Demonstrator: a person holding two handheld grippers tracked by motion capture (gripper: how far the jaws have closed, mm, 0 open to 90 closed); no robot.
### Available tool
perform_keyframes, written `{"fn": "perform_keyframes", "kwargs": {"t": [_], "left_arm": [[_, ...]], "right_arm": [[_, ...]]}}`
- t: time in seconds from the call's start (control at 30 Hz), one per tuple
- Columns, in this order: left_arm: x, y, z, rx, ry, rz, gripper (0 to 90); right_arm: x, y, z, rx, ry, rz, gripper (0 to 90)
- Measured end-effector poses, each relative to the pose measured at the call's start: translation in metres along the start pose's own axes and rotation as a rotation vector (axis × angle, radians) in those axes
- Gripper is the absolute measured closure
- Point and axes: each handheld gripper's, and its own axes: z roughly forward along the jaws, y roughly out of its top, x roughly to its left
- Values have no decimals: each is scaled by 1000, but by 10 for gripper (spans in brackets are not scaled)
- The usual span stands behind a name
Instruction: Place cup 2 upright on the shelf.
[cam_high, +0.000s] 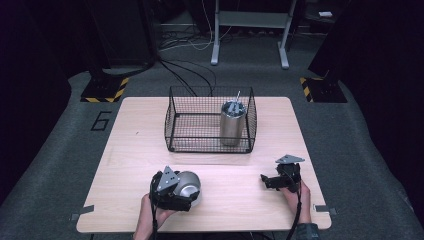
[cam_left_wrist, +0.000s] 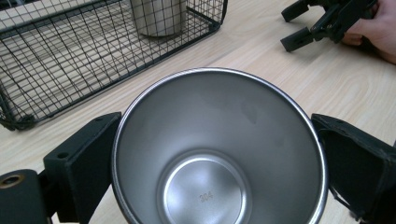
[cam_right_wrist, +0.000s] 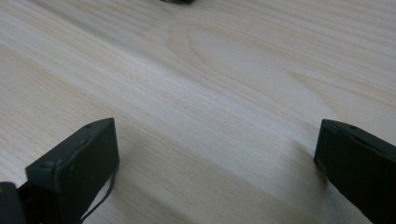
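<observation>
Left gripper (cam_high: 176, 192) at the table's (cam_high: 125, 150) near left, jaws clamped around a steel cup (cam_left_wrist: 217, 149), right gripper (cam_high: 270, 181) at near right with jaws spread over bare wood, wire basket (cam_high: 175, 117) farther back holding a steel tumbler (cam_high: 233, 123).

The surface (cam_high: 140, 145) is pale wood with a fine grain, and the basket (cam_high: 175, 125) on it is black wire mesh. The cup (cam_left_wrist: 219, 154) and the tumbler (cam_high: 232, 125) are brushed silver steel. Both grippers' fingers (cam_right_wrist: 74, 163) are matte black; the floor (cam_high: 55, 150) is grey carpet with yellow-black striped corner marks (cam_high: 106, 90).
</observation>
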Motion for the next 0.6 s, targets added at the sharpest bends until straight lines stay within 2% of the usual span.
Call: {"fn": "perform_keyframes", "kwargs": {"t": [0.27,0.43,0.6], "left_arm": [[8,9,-2,-10,11,9,61],[14,15,0,-20,12,0,61],[19,20,2,-10,8,9,61]], "right_arm": [[0,0,0,5,1,-1,0],[0,0,0,1,0,0,0],[0,0,0,0,0,0,0]]}}
